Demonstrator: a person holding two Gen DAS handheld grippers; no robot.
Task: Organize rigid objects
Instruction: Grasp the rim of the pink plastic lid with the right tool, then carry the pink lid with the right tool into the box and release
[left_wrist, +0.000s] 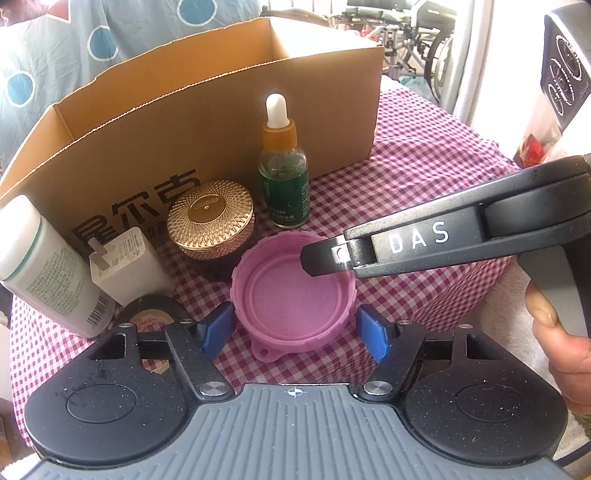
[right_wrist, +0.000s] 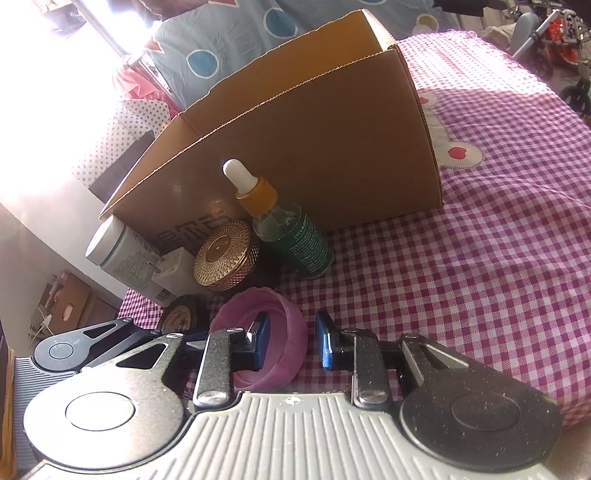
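A pink plastic lid (left_wrist: 291, 291) lies open side up on the checked cloth, between the blue pads of my open left gripper (left_wrist: 295, 328). My right gripper (right_wrist: 291, 341) is open and straddles the lid's right rim (right_wrist: 291, 343), one pad (right_wrist: 260, 339) inside the lid, the other outside. Behind stand a green dropper bottle (left_wrist: 284, 177), a gold-lidded jar (left_wrist: 210, 221), a white charger (left_wrist: 125, 266), a white bottle (left_wrist: 44, 266) and a black tape roll (left_wrist: 151, 314), all in front of an open cardboard box (left_wrist: 207, 122).
The checked cloth (right_wrist: 480, 240) spreads right of the box. The box wall (right_wrist: 314, 147) rises right behind the objects. A wheelchair and bicycles stand beyond the table. A black speaker-like device (left_wrist: 565, 70) is at upper right.
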